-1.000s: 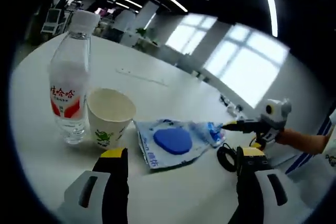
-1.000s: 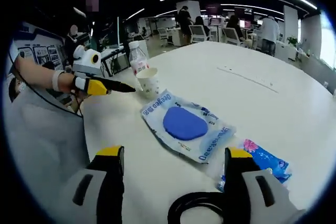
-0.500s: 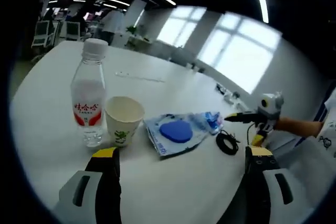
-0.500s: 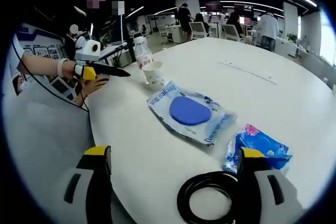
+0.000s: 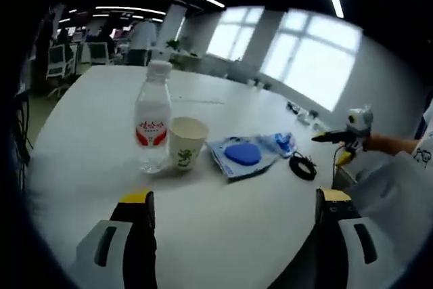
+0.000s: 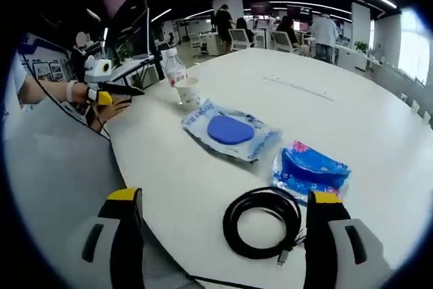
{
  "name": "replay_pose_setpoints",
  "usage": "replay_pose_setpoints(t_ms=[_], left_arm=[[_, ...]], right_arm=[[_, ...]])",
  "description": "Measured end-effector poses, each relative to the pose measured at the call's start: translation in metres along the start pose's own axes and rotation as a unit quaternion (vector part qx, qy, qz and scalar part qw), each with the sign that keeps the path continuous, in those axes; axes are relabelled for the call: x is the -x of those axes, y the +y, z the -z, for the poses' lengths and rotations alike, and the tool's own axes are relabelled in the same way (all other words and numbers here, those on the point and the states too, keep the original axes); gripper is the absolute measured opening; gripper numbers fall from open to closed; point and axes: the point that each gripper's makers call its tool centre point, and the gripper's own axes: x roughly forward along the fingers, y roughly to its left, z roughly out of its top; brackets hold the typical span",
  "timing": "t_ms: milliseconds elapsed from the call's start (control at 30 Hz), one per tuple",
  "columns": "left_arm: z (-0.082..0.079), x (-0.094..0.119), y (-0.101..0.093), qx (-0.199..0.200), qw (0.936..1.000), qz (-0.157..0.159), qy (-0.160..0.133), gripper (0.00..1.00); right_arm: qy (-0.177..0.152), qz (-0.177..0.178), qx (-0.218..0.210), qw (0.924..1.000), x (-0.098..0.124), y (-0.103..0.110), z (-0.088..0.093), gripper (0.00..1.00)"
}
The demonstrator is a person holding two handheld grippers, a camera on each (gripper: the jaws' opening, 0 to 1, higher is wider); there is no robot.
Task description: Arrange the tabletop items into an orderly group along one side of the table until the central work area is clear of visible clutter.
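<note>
The right gripper view is showing the coiled black cable (image 6: 262,223) large and close, lying between the jaws of the right gripper (image 6: 226,235), which are standing wide apart and grasping nothing. Just beyond it the crinkled blue packet (image 6: 311,170) is sitting flat, with the glossy wipes pack (image 6: 230,133) and its blue oval lid to the left. In the left gripper view the same things are lying far off and small, while the clear plastic water bottle (image 5: 152,126) with its red label and the paper cup (image 5: 187,143) are standing upright, just beside each other. The left gripper (image 5: 233,235) is hanging released over the bare white round table (image 5: 223,235), well short of them. People are standing among office chairs at the far end of the right gripper view.
</note>
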Motion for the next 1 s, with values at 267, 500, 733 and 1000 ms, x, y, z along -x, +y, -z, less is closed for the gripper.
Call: replay_pose_setpoints(t_ms=[267, 500, 733, 1000], left_arm=[[-0.006, 0.017, 0.001, 0.018, 0.9987, -0.012, -0.047, 0.90], [0.002, 0.028, -0.004, 0.003, 0.9985, -0.013, -0.053, 0.90], [0.003, 0.037, -0.004, -0.013, 0.9977, -0.013, -0.065, 0.90], [0.001, 0.042, -0.001, -0.004, 0.9961, -0.018, -0.086, 0.89]], right_arm=[[0.005, 0.040, -0.045, 0.9982, 0.029, -0.006, 0.030, 0.99], [-0.001, 0.070, -0.062, 0.9957, 0.046, -0.003, 0.046, 0.99], [-0.006, 0.086, -0.062, 0.9943, 0.053, -0.001, 0.056, 0.99], [-0.058, 0.091, -0.092, 0.9899, 0.056, -0.001, 0.040, 0.99]])
